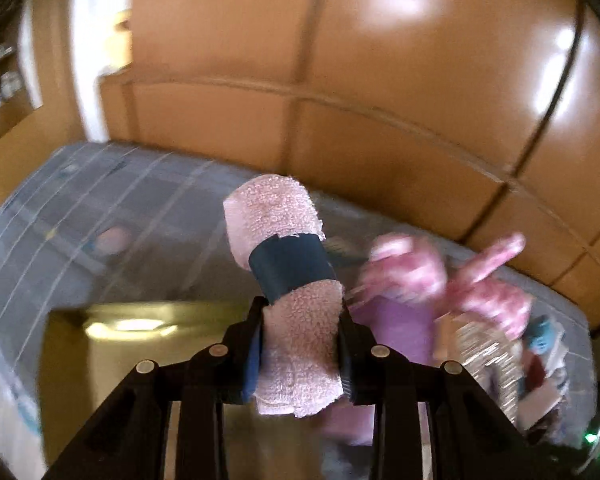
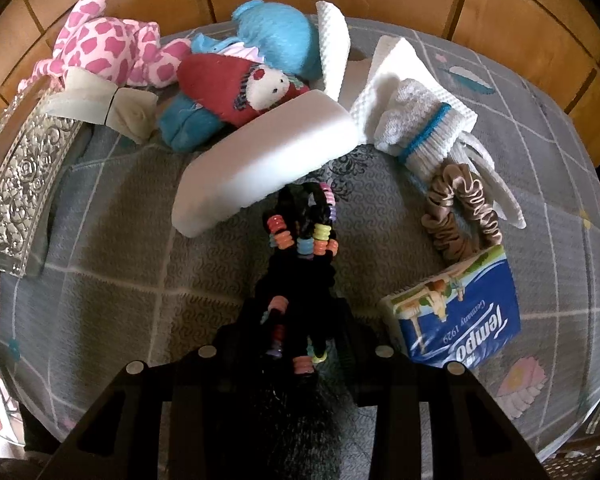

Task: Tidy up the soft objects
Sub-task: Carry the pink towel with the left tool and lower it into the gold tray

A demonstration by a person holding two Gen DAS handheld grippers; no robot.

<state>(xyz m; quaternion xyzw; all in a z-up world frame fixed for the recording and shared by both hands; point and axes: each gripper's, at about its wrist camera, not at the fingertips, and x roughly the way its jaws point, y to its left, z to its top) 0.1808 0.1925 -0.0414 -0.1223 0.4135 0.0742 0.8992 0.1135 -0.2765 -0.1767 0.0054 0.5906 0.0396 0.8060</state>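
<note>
**A:** Standing by the table [image 2: 112,240] now. The grey checked cloth is covering the whole top, wooden panelling [image 1: 380,60] behind it. What's each hand doing?

**B:** Left gripper [image 1: 302,344] is pinching a rolled pink towel [image 1: 284,248] with a dark band round its middle. The lower end of the roll is sitting squeezed between the two pads, the rest is sticking out past the fingertips, up off the table. That view is pretty blurry though.

**A:** And the right one?

**B:** Right gripper [image 2: 300,332] is pointing steeply down, jaws closed on a bunch of black hair ties with coloured beads [image 2: 304,240]. The bunch is running straight along the fingers and poking out beyond the tips, its far end just beside the white foam block [image 2: 260,160].

**A:** Rest of the pile?

**B:** Biggest first: an embossed silver box [image 2: 20,184] is lying at the left edge, the pink spotted plush [image 2: 104,48] is sitting behind it, then the blue Tempo tissue pack [image 2: 460,316] to the right of the gripper. A blue knitted thing [image 2: 280,36] and a red sock with a white face [image 2: 236,84] are heaped at the back, a white sock with a blue stripe [image 2: 420,128] is lying on white paper towels [image 2: 400,64], and a brown satin scrunchie [image 2: 460,216] is touching the tissue pack.
</note>
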